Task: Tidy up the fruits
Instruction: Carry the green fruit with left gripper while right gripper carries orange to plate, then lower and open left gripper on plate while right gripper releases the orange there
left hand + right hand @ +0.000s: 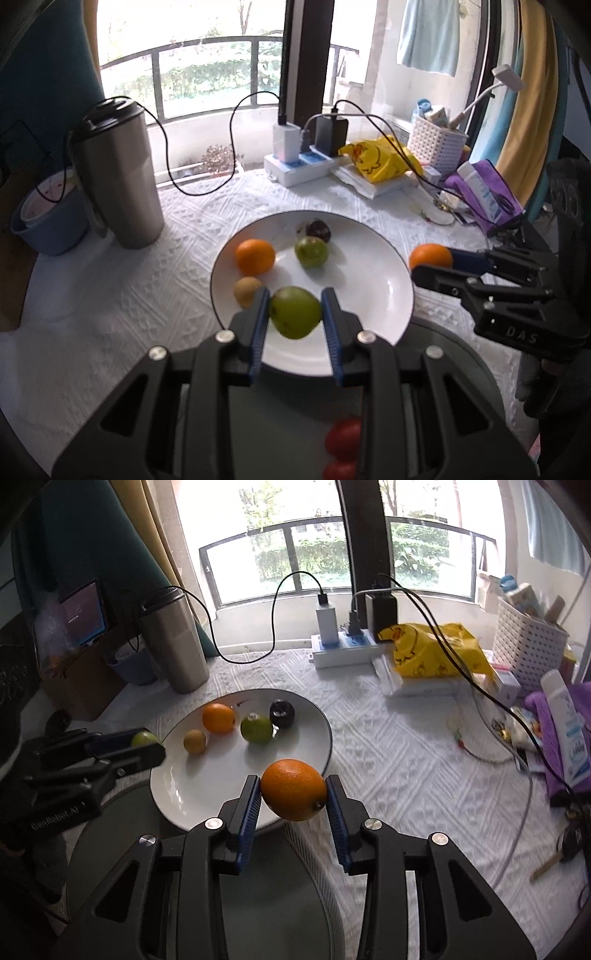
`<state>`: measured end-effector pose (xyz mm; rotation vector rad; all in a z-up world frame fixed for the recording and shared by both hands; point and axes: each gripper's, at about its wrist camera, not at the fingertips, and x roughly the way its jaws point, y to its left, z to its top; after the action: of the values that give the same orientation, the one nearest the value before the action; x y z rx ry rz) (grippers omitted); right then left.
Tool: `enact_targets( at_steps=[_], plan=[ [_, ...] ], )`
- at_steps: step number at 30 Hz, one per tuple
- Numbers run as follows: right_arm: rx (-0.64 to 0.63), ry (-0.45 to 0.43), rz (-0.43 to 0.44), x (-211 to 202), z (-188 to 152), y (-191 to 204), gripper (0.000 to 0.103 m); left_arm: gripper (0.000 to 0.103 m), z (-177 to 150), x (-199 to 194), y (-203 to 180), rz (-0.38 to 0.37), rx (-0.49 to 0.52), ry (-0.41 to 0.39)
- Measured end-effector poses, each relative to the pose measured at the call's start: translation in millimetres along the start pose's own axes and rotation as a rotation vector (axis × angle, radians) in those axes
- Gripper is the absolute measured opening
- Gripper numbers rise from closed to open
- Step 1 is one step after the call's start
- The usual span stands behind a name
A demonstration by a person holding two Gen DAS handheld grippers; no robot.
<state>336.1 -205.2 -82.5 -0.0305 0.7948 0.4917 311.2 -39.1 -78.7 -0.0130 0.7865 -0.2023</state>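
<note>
The left gripper (294, 308) is clamped on a green fruit (294, 312), its blue pads pressed against both sides, and holds it above the near edge of the white plate (369, 295). The right gripper (293, 794) is closed on an orange (293, 789) and holds it above the plate's rim at about 4 o'clock.

On the plate lie four more fruits: a second orange (255, 256) at about 10 o'clock, a small yellowish-brown fruit (246, 291) at 9 o'clock, a second green fruit (311, 252) near the middle, and a dark fruit (318, 229) at 12 o'clock.

The plate sits on a white tablecloth (129, 295). A steel tumbler (118, 173) stands beyond it at 10 o'clock, a power strip (299, 162) at 12 o'clock, and a yellow bag (376, 158) at 1 o'clock. Two red fruits (343, 446) show beneath the left gripper, on a dark round surface.
</note>
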Motion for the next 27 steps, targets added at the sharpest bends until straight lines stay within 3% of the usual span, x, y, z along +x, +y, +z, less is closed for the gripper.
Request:
enact_targets(
  at_steps=[15, 27],
  plan=[
    [-0.028, 0.041, 0.007, 53.1, 27.5, 0.5, 0.038, 0.029, 16.6, 44.7, 9.0, -0.017, 0.014, 0.023],
    [-0.028, 0.062, 0.000, 66.8, 27.0, -0.3, 0.038, 0.030, 19.4, 59.5, 10.4, -0.030, 0.003, 0.048]
  ],
)
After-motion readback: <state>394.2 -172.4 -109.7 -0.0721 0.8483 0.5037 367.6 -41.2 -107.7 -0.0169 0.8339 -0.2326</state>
